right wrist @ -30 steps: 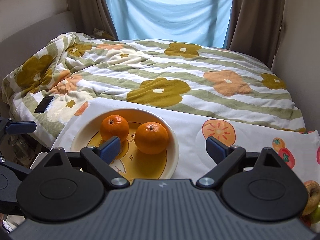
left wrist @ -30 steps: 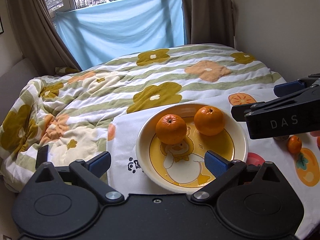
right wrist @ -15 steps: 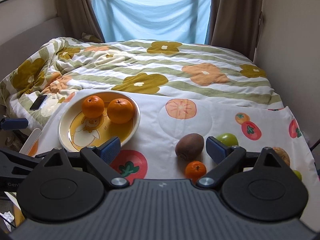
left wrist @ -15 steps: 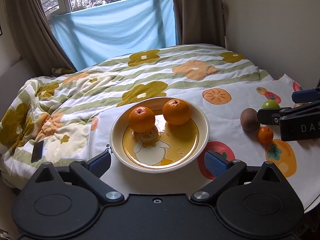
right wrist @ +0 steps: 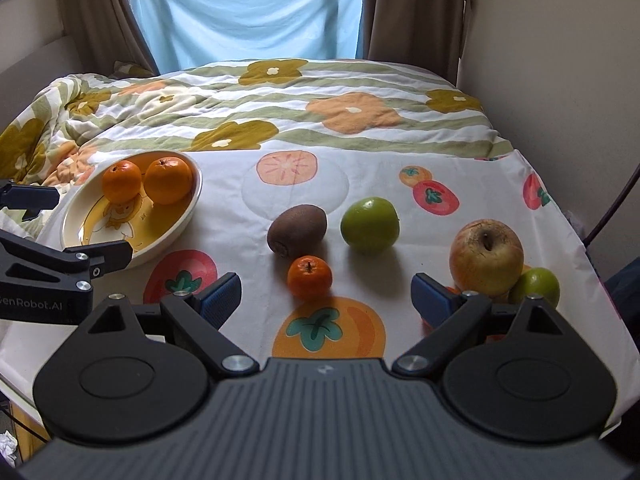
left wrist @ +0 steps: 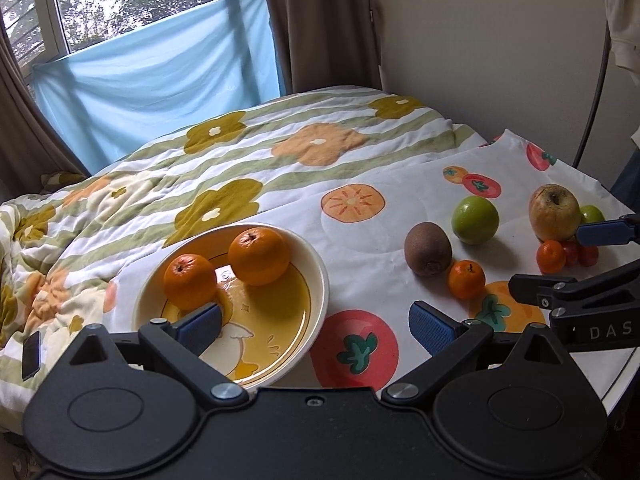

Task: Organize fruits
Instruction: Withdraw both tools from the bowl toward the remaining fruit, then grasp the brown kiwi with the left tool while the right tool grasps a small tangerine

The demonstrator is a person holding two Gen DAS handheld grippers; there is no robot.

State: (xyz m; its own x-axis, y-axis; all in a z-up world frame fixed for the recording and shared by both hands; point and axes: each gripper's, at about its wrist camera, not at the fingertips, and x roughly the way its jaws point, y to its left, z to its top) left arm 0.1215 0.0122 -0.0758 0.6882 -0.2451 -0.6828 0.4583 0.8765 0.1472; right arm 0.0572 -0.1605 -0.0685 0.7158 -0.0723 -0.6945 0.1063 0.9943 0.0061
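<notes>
Two oranges point(left wrist: 224, 268) point(right wrist: 146, 180) lie in a cream bowl point(left wrist: 320, 276) point(right wrist: 192, 208) with a duck picture, at the left of the fruit-print cloth. Right of it sit a kiwi point(right wrist: 297, 229) point(left wrist: 427, 248), a small mandarin point(right wrist: 309, 276) point(left wrist: 466, 279), a green apple point(right wrist: 370, 224) point(left wrist: 475, 219), a yellow apple point(right wrist: 486, 257) point(left wrist: 554, 218), a lime point(right wrist: 538, 286) and another mandarin point(left wrist: 551, 256). My left gripper point(left wrist: 316, 326) is open over the bowl's near rim. My right gripper point(right wrist: 326, 296) is open just short of the small mandarin, holding nothing.
The cloth covers a small table point(right wrist: 224, 240) against a bed with a flowered quilt point(right wrist: 280, 112). A phone point(left wrist: 31, 354) lies on the quilt at the left. A wall point(right wrist: 560, 60) and a dark cable point(left wrist: 596, 92) are to the right. Small red fruits point(left wrist: 580, 254) sit by the yellow apple.
Both grippers have swung right and drawn back: the bowl slid left in both views, and the kiwi, apples, lime and mandarins came into sight. Both stayed open.
</notes>
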